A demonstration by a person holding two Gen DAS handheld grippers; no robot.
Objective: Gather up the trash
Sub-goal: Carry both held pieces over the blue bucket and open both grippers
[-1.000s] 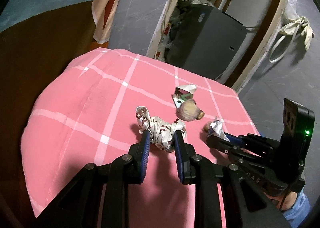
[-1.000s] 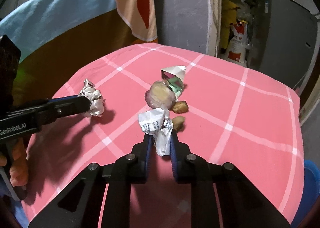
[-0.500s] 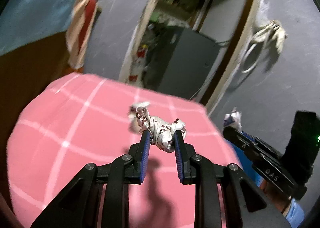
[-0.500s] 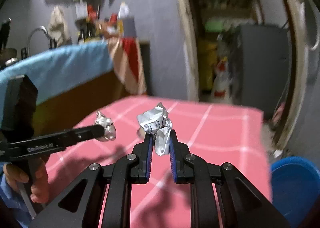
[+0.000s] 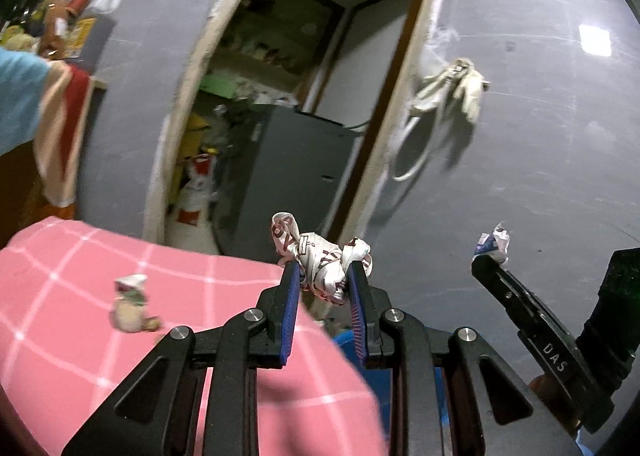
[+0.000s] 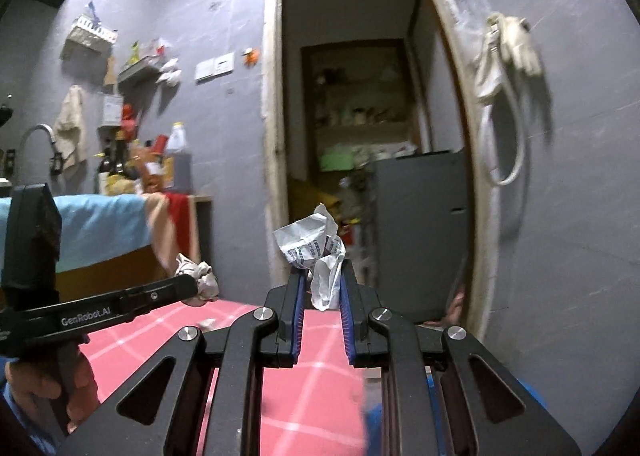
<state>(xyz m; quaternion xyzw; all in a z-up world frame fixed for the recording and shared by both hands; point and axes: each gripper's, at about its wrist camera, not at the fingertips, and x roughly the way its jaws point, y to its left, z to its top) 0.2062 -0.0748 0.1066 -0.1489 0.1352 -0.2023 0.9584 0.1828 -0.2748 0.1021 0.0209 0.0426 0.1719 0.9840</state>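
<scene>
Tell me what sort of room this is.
Probably a lived-in home kitchen or utility room: a faucet with a cloth beside it, bottles crowded on a counter, a pantry doorway with stocked shelves, and a table under a pink checked tablecloth.

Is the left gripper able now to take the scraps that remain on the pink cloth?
Probably not yet. The left gripper is shut on a crumpled wrapper, lifted off the pink cloth; the scraps lie unobstructed.

Scraps [image 5: 130, 306] on table [image 5: 60, 336] (doorway [image 5: 320, 96] behind, hose [image 5: 416, 148] right)
</scene>
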